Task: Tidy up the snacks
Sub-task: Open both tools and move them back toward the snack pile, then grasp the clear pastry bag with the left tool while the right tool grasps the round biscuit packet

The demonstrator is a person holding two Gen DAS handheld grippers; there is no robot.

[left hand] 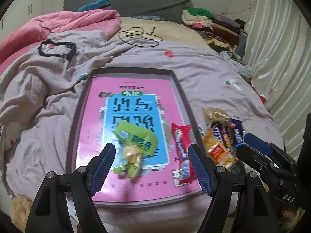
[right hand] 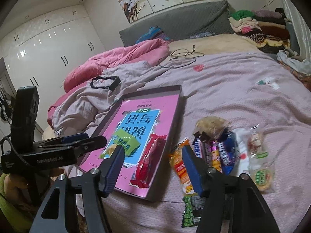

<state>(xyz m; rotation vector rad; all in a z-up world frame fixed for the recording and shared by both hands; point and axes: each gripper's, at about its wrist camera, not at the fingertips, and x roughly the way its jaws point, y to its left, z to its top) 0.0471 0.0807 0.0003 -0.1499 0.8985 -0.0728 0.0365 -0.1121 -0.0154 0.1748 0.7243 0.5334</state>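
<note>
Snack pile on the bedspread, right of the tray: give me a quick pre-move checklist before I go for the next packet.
1. Left gripper empty: ok, its jaws are open above the green packet, pads clear of it.
2. Right gripper empty: ok, jaws open, nothing between the pads.
3. Earlier snacks inside the tray: ok, the green packet and red packet lie on the pink book.
4. Snack pile reachable: ok, uncovered on the bedspread.
5. Single packet separable: cannot tell, the packets overlap.
</note>
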